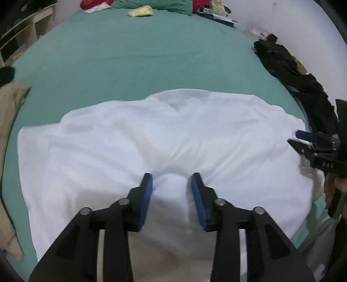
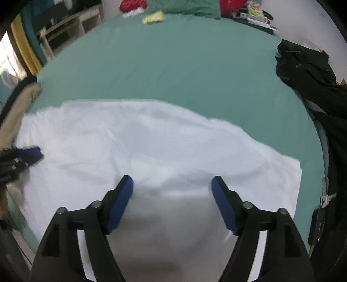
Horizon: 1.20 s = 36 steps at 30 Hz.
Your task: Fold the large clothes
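Note:
A large white garment (image 1: pixel 164 138) lies spread and creased across the near part of a green bed (image 1: pixel 134 58); it also fills the right wrist view (image 2: pixel 151 141). My left gripper (image 1: pixel 171 180) is partly open, its blue pads pressing into a raised bunch of the white cloth near its front edge. My right gripper (image 2: pixel 172 184) is open wide over the cloth's near edge, with nothing between its pads. The right gripper shows at the right edge of the left wrist view (image 1: pixel 308 141); the left gripper shows at the left edge of the right wrist view (image 2: pixel 28 155).
A black garment (image 2: pixel 312 80) is heaped along the bed's right side by the wall. A beige garment (image 1: pixel 10 104) hangs at the left edge. A green pillow (image 1: pixel 151 4), red items and a yellow packet (image 1: pixel 141 10) lie at the head. Shelves (image 2: pixel 71 23) stand at far left.

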Tool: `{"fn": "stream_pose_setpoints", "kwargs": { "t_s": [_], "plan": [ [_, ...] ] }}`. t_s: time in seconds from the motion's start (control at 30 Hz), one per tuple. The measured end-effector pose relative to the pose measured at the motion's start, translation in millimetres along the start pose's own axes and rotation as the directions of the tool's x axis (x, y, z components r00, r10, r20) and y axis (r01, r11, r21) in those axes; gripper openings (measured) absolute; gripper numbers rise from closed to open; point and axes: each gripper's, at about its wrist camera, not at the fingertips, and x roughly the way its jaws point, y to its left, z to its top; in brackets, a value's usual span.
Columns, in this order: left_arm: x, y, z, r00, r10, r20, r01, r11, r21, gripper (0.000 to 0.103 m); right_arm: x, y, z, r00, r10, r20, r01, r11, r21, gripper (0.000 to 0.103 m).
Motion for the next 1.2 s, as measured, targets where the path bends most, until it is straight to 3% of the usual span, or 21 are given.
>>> {"fn": "stream_pose_setpoints", "kwargs": {
  "t_s": [0.17, 0.47, 0.77, 1.1, 1.2],
  "plan": [
    [-19, -7, -1, 0.999, 0.048, 0.026, -0.047, 0.999, -0.015, 0.047, -10, -5, -18, 1.000, -0.029, 0.011, 0.028, 0.999, 0.015, 0.081],
    [-68, -29, -25, 0.990, 0.003, 0.142, 0.001, 1.000, -0.028, 0.047, -62, 5, -40, 0.997, -0.033, 0.073, 0.030, 0.999, 0.040, 0.082],
    [-90, -35, -57, 0.990, -0.028, 0.141, 0.034, 0.998, -0.043, 0.050, -95, 18, -68, 0.994, -0.032, 0.100, 0.028, 0.999, 0.040, 0.091],
    [-89, -44, -96, 0.992, -0.053, 0.112, 0.058, 0.997, -0.042, 0.050, -90, 20, -118, 0.996, 0.048, 0.078, -0.059, 0.987, 0.147, 0.092],
    [-81, -48, -101, 0.994, -0.054, 0.091, 0.058, 0.998, -0.037, 0.050, -79, 22, -134, 0.988, 0.133, 0.074, -0.145, 0.972, 0.186, 0.092]
  ]
}}
